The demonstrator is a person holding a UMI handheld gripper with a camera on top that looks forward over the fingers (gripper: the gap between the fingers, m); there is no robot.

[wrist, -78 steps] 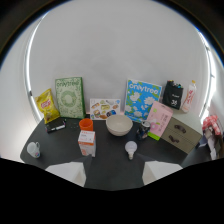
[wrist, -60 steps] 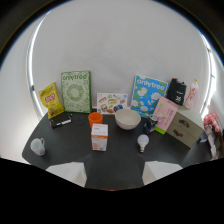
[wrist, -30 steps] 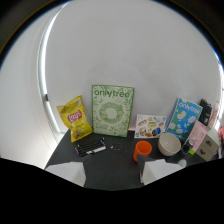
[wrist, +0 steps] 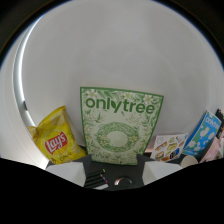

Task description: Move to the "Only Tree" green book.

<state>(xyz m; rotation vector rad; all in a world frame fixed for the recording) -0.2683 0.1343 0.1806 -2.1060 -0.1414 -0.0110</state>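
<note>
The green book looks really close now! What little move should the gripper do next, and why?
Probably just a small, slow ease straight forward, then stop. The green "onlytree" book stands upright against the wall, just beyond the gripper and nearly centred on it. The yellow chips bag leans close beside the book, so sideways drift risks bumping it.

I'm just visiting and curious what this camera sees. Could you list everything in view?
Onlytree green book: one, green and white, upright against the white wall, straight ahead beyond the tongs.
Lay's chip bag: one, yellow, leaning beside the green book.
Small picture card: one, white with coloured pictures, on the green book's other side.
Blue book: one, blue, past the card, partly cut off.
Pens: a few, dark, on the dark table before the green book.
Tongs: one pair, pale fingertips, open, holding nothing.
</note>
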